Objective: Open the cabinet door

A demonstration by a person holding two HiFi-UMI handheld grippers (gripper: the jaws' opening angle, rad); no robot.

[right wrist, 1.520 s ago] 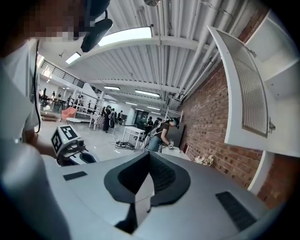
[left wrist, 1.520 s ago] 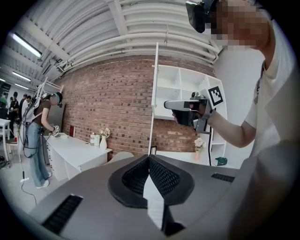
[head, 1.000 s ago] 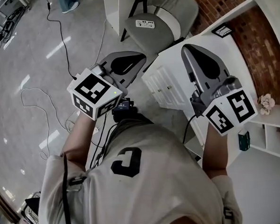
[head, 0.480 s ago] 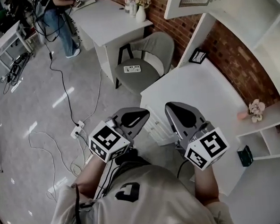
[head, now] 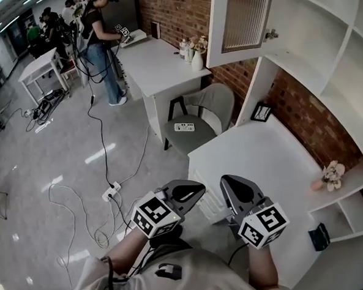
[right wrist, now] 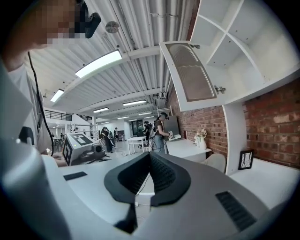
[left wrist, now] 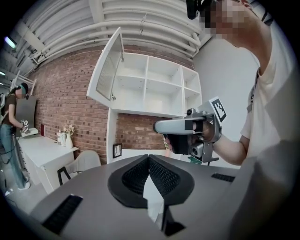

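High above the white desk (head: pixel 262 155), the cabinet door (head: pixel 245 18) now comes into view, already swung wide open. The left gripper (head: pixel 190 188) and right gripper (head: pixel 232 184), held well below it, are both pinched together and empty. The task looks done.

Red brick wall (head: pixel 179 13) at back and right; pale grey glossy floor (head: pixel 36 175) strewn with loose cables and a white power strip (head: pixel 111 191). White tabletop (head: pixel 158 63) against the brick, bearing a vase of flowers (head: pixel 197 59), grey chair (head: pixel 213 109) beside it; lower white counter (head: pixel 256 161) with a small black picture frame (head: pixel 261 112) at its back edge; white open shelving (head: pixel 348 57) above. Ribbed white ceiling (right wrist: pixel 126 28) with long strip lights (right wrist: pixel 98 63), lit.
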